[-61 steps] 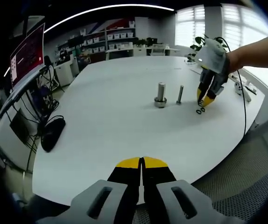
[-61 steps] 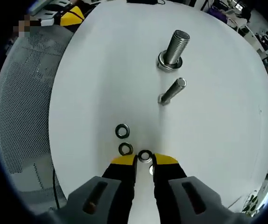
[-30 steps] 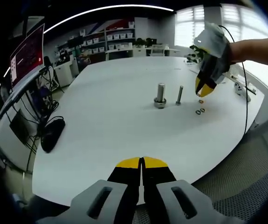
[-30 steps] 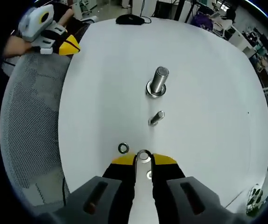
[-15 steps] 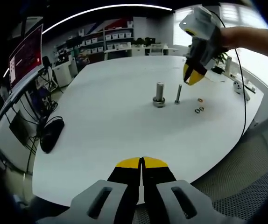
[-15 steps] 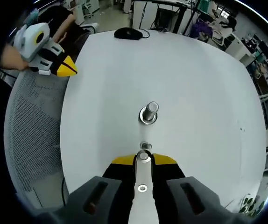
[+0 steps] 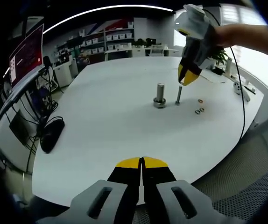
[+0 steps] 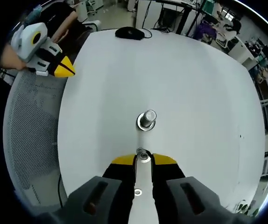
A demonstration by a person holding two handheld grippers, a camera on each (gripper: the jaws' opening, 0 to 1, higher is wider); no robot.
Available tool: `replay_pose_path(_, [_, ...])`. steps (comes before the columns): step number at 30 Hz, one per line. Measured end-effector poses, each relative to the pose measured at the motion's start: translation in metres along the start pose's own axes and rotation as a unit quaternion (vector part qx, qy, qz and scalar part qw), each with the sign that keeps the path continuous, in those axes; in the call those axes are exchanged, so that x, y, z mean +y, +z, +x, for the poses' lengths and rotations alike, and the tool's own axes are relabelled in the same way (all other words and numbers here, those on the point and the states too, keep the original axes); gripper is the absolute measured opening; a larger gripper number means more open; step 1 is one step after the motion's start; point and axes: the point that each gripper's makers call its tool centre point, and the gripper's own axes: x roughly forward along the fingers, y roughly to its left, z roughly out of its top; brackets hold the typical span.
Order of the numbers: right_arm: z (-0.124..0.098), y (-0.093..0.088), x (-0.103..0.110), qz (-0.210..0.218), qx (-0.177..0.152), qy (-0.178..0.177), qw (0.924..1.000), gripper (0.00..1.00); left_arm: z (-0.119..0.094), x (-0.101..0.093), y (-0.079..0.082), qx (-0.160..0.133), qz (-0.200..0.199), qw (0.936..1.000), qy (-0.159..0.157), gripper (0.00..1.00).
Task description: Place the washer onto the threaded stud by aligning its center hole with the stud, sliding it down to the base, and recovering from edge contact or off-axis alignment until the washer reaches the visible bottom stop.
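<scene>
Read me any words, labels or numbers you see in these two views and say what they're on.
No text is legible.
Red screen at the left of the left gripper view: white marks, too blurred to read.
Shelf bins at the back: any labels too small.
Right gripper, studs and washers: no visible markings.

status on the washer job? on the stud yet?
Done: right gripper has a washer pinched between its fingers and lifted off the table. In hand: it hovers above the thin threaded stud, beside the thicker bolt. Left: align the hole, slide it to the base. Spare washers lie on the table; left gripper idle.
</scene>
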Motion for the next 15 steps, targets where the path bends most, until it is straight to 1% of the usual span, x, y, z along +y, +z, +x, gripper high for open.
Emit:
replay_pose_path(4, [0.003, -0.002, 0.004, -0.005, 0.011, 0.009, 0.9999, 0.14, 0.000, 0.000, 0.000, 0.000, -0.001, 1.0000, 0.000, 0.00])
replay_pose_path(10, [0.009, -0.006, 0.001, -0.005, 0.016, 0.006, 0.9998, 0.14, 0.001, 0.000, -0.001, 0.001, 0.000, 1.0000, -0.001, 0.00])
replay_pose_path(15, [0.013, -0.008, 0.001, -0.005, 0.023, 0.013, 0.9996, 0.14, 0.001, 0.000, -0.001, 0.003, -0.001, 1.0000, -0.001, 0.00])
